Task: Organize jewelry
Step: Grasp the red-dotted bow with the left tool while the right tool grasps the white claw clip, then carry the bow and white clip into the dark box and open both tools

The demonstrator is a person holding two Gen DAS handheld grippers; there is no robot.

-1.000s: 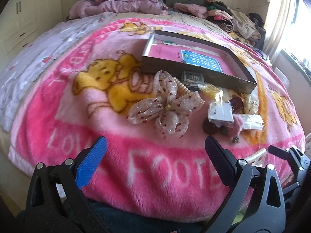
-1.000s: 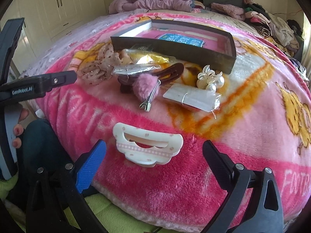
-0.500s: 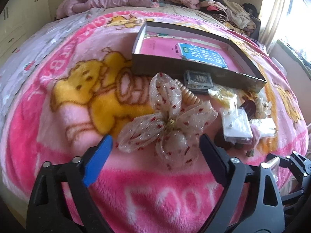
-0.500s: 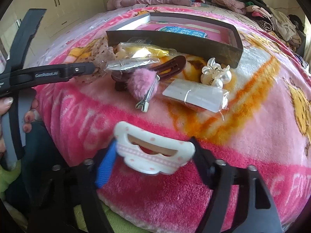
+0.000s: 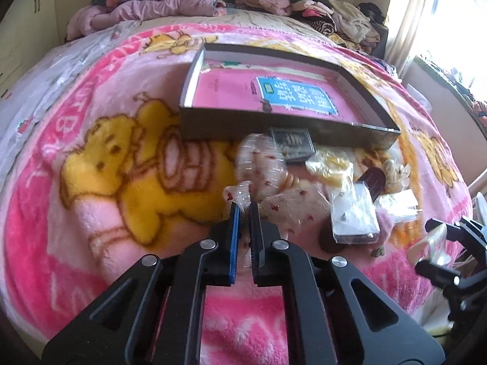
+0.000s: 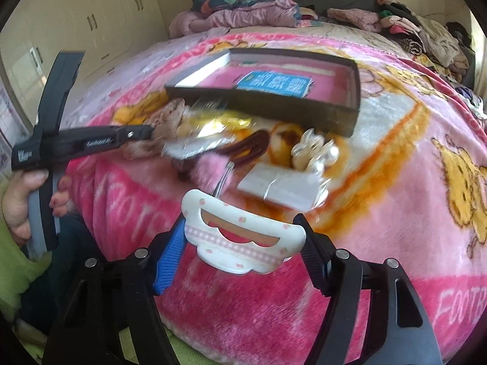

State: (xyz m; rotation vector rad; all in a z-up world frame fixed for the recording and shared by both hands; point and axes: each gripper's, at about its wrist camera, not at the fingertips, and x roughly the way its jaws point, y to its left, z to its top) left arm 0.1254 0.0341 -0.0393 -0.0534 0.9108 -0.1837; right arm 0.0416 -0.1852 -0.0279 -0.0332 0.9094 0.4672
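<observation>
Both grippers were loaded, just short of the shallow grey cardboard box [image 5: 274,121] on the pink cartoon-bear blanket [image 5: 106,167].

The left gripper [image 5: 242,210] had its fingers pinched narrow on a petal of the sheer red-dotted fabric bow hair clip [image 5: 268,179], which lay just in front of the box's near wall. The right gripper [image 6: 243,237] held the white plastic claw clip with pink gingham trim [image 6: 243,237] crosswise between half-spread fingers, lifted off the blanket on the near side of the box. Between that clip and the box lay a pearl-white flower clip [image 6: 313,152] and a dark brown hair clip [image 6: 246,149].
</observation>
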